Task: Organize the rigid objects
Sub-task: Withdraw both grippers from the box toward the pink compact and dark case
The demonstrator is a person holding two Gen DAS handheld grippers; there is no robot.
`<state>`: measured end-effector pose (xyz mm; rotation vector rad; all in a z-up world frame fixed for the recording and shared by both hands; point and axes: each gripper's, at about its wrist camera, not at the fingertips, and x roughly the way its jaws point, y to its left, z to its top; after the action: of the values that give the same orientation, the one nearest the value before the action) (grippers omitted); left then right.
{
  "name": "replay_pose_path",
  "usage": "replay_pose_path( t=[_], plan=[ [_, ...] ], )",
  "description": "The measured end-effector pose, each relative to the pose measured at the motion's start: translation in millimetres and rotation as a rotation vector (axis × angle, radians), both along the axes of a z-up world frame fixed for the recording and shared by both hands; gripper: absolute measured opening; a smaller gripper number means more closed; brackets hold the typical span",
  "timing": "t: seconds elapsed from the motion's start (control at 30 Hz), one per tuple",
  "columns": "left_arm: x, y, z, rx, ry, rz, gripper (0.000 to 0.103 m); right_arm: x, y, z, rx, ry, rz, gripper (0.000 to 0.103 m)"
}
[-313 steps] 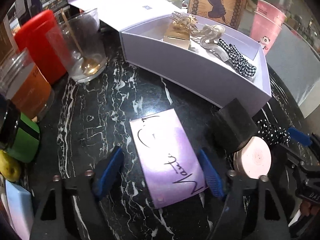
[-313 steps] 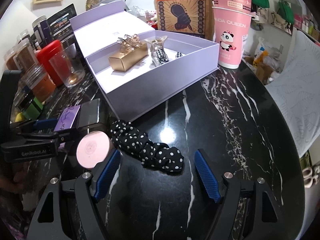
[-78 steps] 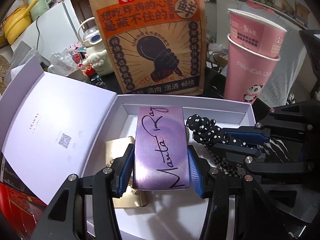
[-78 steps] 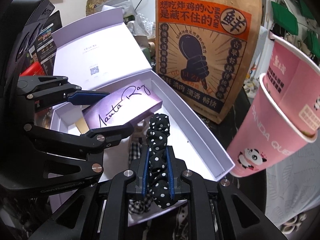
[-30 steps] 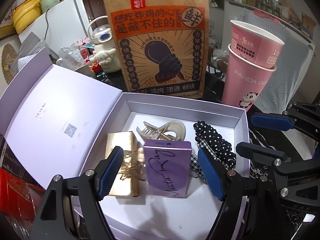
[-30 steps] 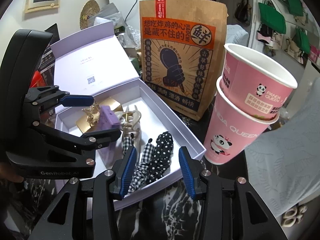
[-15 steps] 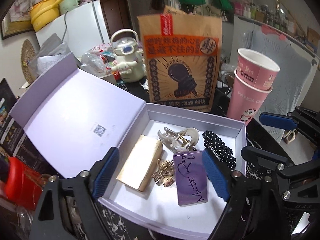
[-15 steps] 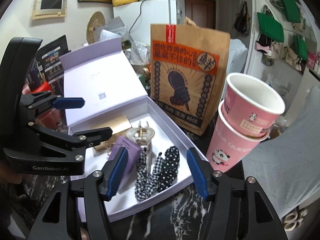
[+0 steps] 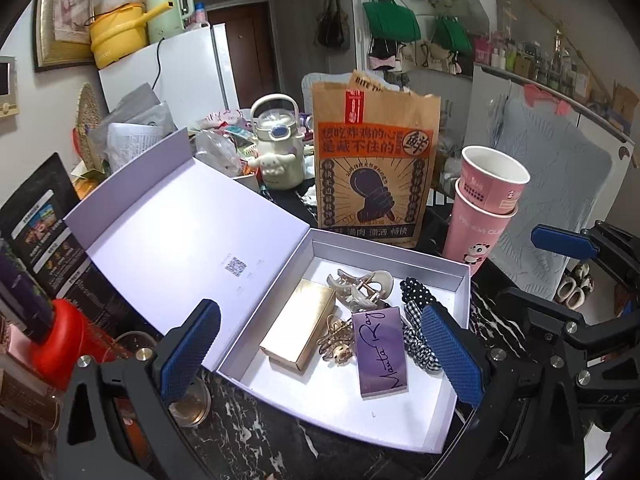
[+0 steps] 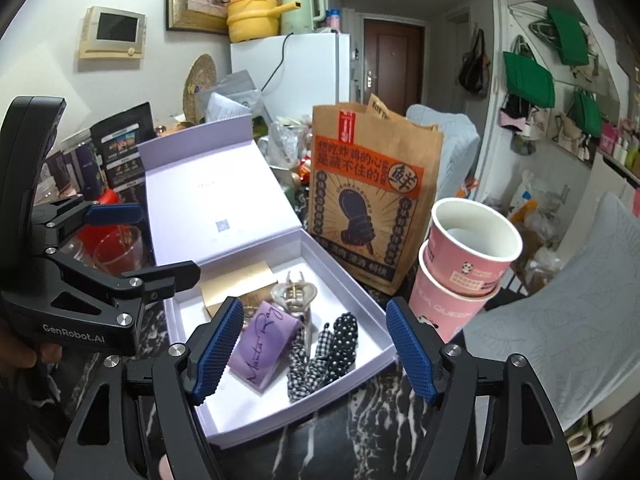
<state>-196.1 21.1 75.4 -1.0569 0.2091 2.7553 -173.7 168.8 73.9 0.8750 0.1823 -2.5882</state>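
Both tools hang spread and empty above the open lilac box (image 9: 464,300) on the black marble desk (image 9: 280,444).

Inside the box, the purple card box (image 9: 381,352) lies between the gold box (image 9: 298,330) and the scrunchies (image 10: 338,342), with a hair claw (image 9: 362,286) behind it. A paper bag (image 9: 374,176) and pink cups (image 9: 482,216) stand behind the box. Left tool (image 9: 320,350) and right tool (image 10: 312,348) have released their items and drawn back since earlier.
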Motion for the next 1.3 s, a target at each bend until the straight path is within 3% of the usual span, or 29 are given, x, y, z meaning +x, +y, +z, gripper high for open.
replay_pose_path(
  t=[0.57,1.3],
  plan=[
    [57,-13,23,0.024,0.073,0.032,0.102,49,2,16,0.014,0.017,-0.031,0.075],
    [119,0,-3,0.000,0.035,-0.015,0.102,112,10,-4,0.020,-0.001,-0.053,0.075]
  ],
)
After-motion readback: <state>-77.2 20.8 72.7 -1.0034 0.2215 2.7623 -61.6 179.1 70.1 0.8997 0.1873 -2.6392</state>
